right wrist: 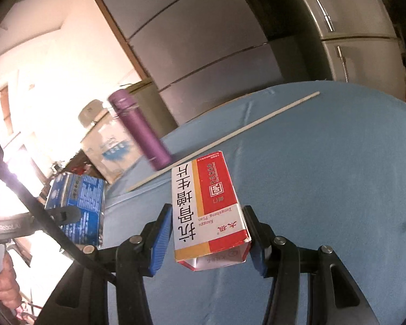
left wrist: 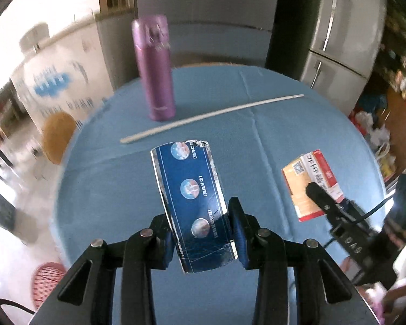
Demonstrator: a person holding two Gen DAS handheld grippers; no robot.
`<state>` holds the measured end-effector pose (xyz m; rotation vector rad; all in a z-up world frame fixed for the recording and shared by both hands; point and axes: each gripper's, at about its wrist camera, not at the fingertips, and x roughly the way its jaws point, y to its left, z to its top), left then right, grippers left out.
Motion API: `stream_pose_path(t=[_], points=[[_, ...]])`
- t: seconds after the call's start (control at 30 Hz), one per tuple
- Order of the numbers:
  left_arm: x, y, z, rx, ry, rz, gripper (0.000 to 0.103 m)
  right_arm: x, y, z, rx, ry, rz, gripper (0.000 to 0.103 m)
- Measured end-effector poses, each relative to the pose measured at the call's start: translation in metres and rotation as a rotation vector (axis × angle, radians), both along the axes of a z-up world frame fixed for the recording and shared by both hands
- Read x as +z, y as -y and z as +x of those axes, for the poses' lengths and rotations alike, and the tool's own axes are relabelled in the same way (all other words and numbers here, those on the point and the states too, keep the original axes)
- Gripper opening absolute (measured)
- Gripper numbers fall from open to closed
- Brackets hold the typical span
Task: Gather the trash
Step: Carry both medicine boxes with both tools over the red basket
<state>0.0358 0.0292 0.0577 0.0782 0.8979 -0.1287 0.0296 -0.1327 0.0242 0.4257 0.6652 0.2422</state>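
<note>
The left gripper (left wrist: 203, 233) clamps a dark blue toothpaste box (left wrist: 192, 203) above the blue tablecloth (left wrist: 297, 124). The right gripper (right wrist: 207, 233) clamps a red-and-white medicine box (right wrist: 205, 205). A purple flask (left wrist: 154, 67) stands near a white stick (left wrist: 211, 115).

Blue-clothed table (left wrist: 297, 124): purple flask (left wrist: 154, 67), probably chopstick (left wrist: 211, 115).

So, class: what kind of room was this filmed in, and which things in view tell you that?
Most likely a home kitchen or dining area: a two-door fridge stands behind a round table with a blue cloth, and a purple flask stands on it.
</note>
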Motion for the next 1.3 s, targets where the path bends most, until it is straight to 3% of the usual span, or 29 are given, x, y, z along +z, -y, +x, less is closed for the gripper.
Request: stream_pose_path(t=[0.3,0.53,0.83,1.3], points=[[0.041,-0.035,-0.081,0.018,0.188,0.110,0.038,0.070,-0.038,-0.068,0.073,0.107,-0.043,0.054],[0.066,-0.066,-0.131,0.056,0.288,0.153,0.038,0.113,-0.082,-0.113,0.146,0.185,-0.090,0.054],[0.081,-0.107,-0.174,0.118,0.361,0.173,0.038,0.136,-0.135,-0.141,0.241,0.233,-0.127,0.054],[0.086,-0.147,-0.200,0.182,0.398,0.166,0.038,0.151,-0.184,-0.152,0.329,0.272,-0.164,0.054]])
